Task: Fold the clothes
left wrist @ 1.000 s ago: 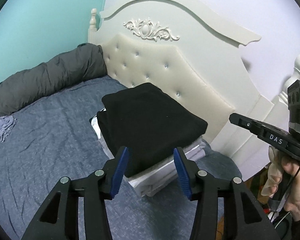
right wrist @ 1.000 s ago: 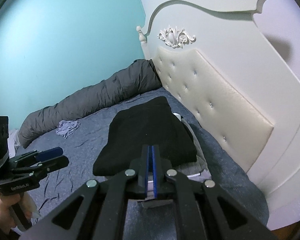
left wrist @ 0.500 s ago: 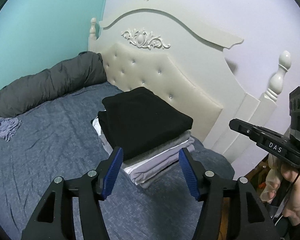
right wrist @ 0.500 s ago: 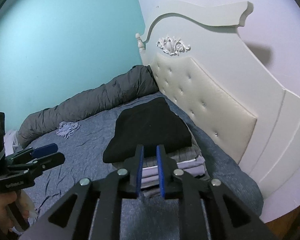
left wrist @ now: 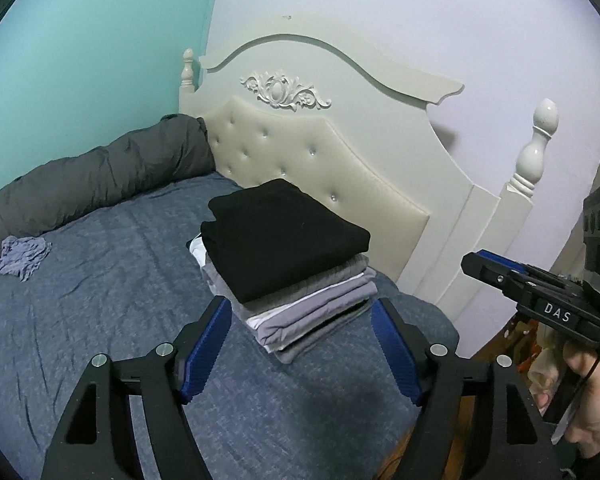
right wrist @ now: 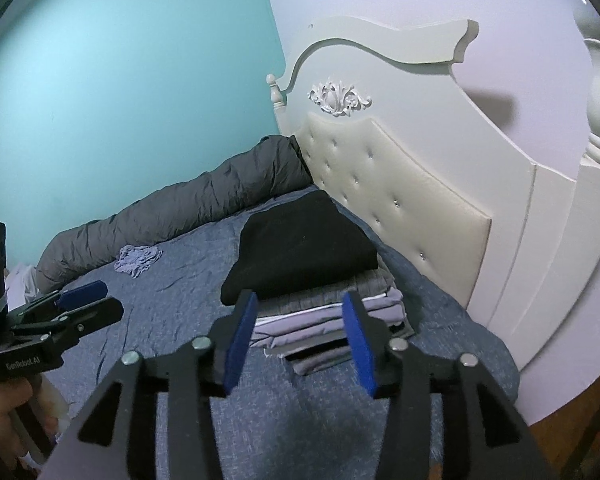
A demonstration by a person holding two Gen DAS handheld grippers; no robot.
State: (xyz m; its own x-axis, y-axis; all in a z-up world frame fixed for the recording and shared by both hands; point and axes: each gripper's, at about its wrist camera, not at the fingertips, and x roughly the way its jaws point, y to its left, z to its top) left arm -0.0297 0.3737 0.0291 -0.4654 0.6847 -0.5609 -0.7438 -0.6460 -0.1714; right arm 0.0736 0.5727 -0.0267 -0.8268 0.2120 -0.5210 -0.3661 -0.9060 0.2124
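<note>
Both grippers now sit back from the folded black garment (left wrist: 280,236) topping the stack at 12 o'clock, right gripper (right wrist: 296,336) newly spread, left gripper (left wrist: 302,350) spread, suggesting it was just placed.

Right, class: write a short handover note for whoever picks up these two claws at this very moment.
Left claw: open, empty, held back from the pile.
Right claw: open, empty, also short of the pile.
Folded pile: on the blue bedsheet near the padded headboard, black garment on top, grey and white layers beneath.
Done: the pile looks neatly stacked.
Left: one crumpled lilac garment lies unfolded beside the grey rolled duvet; probably fold it next and add it to the pile.
</note>
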